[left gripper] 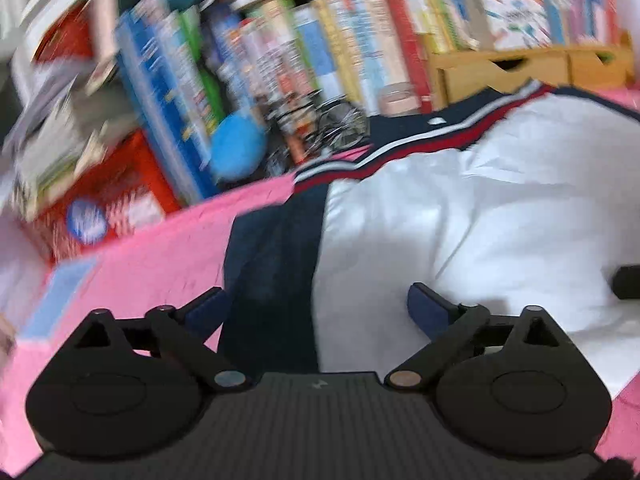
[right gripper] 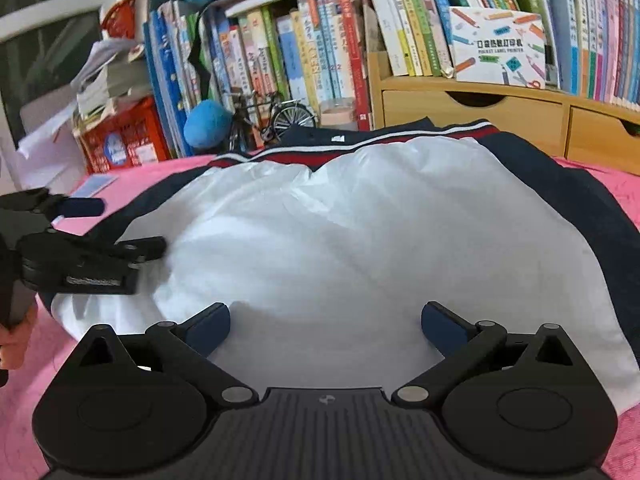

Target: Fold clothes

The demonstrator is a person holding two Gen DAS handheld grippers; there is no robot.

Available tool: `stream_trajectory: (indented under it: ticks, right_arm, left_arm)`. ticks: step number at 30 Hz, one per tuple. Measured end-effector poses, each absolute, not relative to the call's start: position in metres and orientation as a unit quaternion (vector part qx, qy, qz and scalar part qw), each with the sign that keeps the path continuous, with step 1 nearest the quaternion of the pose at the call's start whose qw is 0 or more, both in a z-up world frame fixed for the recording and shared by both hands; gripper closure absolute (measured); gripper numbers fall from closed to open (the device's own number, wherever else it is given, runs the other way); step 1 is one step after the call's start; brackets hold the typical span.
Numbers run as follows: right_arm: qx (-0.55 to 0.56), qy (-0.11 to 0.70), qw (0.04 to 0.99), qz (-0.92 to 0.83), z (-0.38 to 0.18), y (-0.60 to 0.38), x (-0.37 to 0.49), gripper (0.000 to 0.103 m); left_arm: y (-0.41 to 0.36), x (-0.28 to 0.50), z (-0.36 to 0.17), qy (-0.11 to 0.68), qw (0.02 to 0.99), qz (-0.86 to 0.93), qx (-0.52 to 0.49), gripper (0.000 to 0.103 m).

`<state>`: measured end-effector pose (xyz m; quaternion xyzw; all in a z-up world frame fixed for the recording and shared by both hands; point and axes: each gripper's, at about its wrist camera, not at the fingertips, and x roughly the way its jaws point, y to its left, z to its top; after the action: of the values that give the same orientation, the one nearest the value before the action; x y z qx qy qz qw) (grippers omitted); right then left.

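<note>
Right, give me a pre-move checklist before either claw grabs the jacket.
1. Left claw open: ok.
2. Right claw open: ok.
3. Jacket lying on the pink cover, white panel up: ok.
4. Left claw lined up with the navy side strip: ok.
5. Right claw over the white panel, nothing gripped: ok.
6. Jacket fully flat: not ok, the white fabric is puffed and creased.

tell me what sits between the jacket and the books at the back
In the right wrist view, a small model bicycle and a blue plush ball stand between the jacket and the books, on the left.
</note>
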<state>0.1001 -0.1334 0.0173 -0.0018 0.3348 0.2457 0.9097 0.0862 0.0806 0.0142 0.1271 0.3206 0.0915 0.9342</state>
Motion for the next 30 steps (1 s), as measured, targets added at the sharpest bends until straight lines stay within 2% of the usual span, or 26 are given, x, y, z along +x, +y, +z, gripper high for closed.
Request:
stream_trajectory:
  ticks: [5, 7, 10, 13, 16, 19, 21, 23, 24, 27, 30]
  right_arm:
    - [-0.036, 0.283, 0.948, 0.140, 0.032, -0.137, 0.083, 0.000]
    - [-0.061, 0.268, 0.944, 0.183, 0.041, -0.118, 0.079, 0.001]
    - [-0.087, 0.291, 0.915, 0.265, 0.041, -0.084, 0.086, 0.002]
    - [-0.136, 0.302, 0.909, 0.254, 0.030, -0.086, 0.099, 0.001]
    - [-0.075, 0.330, 0.923, 0.185, 0.023, -0.145, 0.125, 0.001]
    - [-0.047, 0.337, 0.940, 0.013, 0.014, -0.227, 0.147, 0.001]
    - [0.018, 0.355, 0.933, -0.052, 0.014, -0.277, 0.150, 0.001]
    - [0.077, 0.367, 0.924, -0.070, 0.023, -0.300, 0.147, 0.010]
    - [0.066, 0.349, 0.933, -0.054, 0.030, -0.289, 0.143, 0.014]
    - [0.013, 0.287, 0.957, 0.045, 0.044, -0.234, 0.131, 0.014]
    - [-0.027, 0.276, 0.943, 0.182, 0.041, -0.150, 0.135, 0.013]
  left_arm:
    - [0.082, 0.078, 0.009, 0.296, 0.943, 0.098, 0.119, 0.001]
    - [0.088, 0.079, 0.010, 0.301, 0.944, 0.091, 0.100, 0.001]
    - [0.101, 0.081, 0.010, 0.311, 0.945, 0.077, 0.062, 0.000]
    - [0.103, 0.080, 0.009, 0.311, 0.946, 0.073, 0.055, 0.000]
    - [0.105, 0.080, 0.008, 0.312, 0.946, 0.068, 0.049, 0.000]
    - [0.111, 0.081, 0.009, 0.316, 0.946, 0.060, 0.031, 0.000]
    - [0.114, 0.081, 0.008, 0.318, 0.946, 0.056, 0.024, 0.000]
    - [0.114, 0.081, 0.008, 0.317, 0.947, 0.056, 0.025, 0.000]
    - [0.112, 0.081, 0.009, 0.316, 0.947, 0.057, 0.029, 0.000]
    - [0.109, 0.080, 0.009, 0.312, 0.947, 0.061, 0.041, 0.000]
    - [0.108, 0.080, 0.009, 0.311, 0.947, 0.062, 0.044, 0.000]
